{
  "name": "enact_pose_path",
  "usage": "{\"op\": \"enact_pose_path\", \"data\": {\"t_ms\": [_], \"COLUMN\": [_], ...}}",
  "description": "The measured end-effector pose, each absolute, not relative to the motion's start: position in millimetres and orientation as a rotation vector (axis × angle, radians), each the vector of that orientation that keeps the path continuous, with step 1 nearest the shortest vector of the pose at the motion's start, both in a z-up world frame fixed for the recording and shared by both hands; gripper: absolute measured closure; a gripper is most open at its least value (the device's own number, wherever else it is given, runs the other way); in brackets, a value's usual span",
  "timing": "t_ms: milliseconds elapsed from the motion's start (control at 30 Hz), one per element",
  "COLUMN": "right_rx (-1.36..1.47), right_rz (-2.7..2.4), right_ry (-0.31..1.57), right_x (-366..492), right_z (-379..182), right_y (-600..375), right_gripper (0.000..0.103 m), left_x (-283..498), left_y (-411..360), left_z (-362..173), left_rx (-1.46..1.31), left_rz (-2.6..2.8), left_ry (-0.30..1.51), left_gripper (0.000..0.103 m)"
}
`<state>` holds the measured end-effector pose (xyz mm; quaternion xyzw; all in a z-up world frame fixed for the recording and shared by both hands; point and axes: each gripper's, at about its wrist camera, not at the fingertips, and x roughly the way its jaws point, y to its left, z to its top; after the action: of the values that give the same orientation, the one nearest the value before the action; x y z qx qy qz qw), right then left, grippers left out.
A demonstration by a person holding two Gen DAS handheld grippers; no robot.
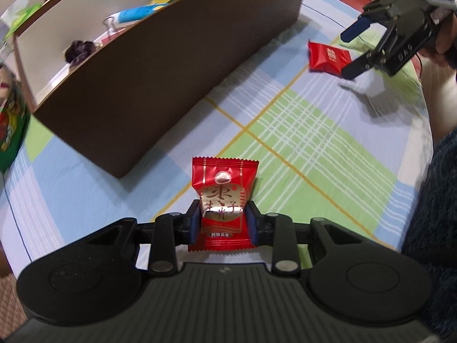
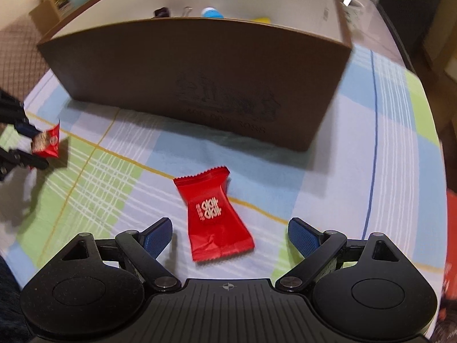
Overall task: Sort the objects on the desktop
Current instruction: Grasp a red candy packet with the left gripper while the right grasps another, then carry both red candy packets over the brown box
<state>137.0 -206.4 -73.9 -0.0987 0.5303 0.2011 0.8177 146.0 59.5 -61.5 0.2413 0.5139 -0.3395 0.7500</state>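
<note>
Left gripper clamping red snack packet, right gripper spread over candy packet

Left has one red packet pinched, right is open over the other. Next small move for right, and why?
Probably lower the right gripper a little and close. Its jaws stand wide open on either side of the red packet, which lies flat on the checked cloth and is not yet touched. The left gripper already pinches its own packet, so both could then go to the brown box.

Home tabletop, checked tablecloth, brown storage box of household oddments, snack packets nearby
</note>
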Motion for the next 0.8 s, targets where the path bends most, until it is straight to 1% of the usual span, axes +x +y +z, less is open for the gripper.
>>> {"op": "enact_pose_path", "data": {"t_ms": [33, 67, 133, 333, 367, 400, 433, 600, 667, 800], "right_rx": [-0.234, -0.25, -0.28, -0.307, -0.315, -0.314, -0.311, -0.295, -0.28, -0.233], "right_rz": [0.44, 0.452, 0.477, 0.504, 0.509, 0.516, 0.523, 0.507, 0.507, 0.513], "right_ry": [1.121, 1.118, 1.112, 1.086, 1.082, 1.082, 1.082, 1.106, 1.117, 1.123], "right_x": [137, 138, 139, 141, 140, 141, 141, 141, 139, 132], "right_z": [-74, -75, -77, -81, -82, -81, -81, -79, -77, -70], "right_y": [-204, -202, -198, -196, -195, -196, -196, -199, -200, -203], "right_gripper": [0.012, 0.023, 0.04, 0.04, 0.043, 0.048, 0.061, 0.068, 0.072, 0.072], "left_x": [146, 145, 145, 142, 141, 141, 141, 139, 138, 137], "left_y": [60, 60, 59, 58, 57, 56, 55, 53, 52, 53], "left_z": [-61, -60, -60, -59, -60, -60, -60, -59, -58, -54], "left_rx": [0.518, 0.511, 0.499, 0.465, 0.461, 0.457, 0.453, 0.432, 0.421, 0.396], "left_rz": [-0.731, -0.722, -0.703, -0.667, -0.661, -0.656, -0.65, -0.622, -0.61, -0.58], "left_ry": [1.126, 1.129, 1.135, 1.147, 1.149, 1.152, 1.155, 1.163, 1.164, 1.167], "left_gripper": [0.076, 0.076, 0.076, 0.076, 0.076, 0.076, 0.076, 0.076, 0.076, 0.076]}}
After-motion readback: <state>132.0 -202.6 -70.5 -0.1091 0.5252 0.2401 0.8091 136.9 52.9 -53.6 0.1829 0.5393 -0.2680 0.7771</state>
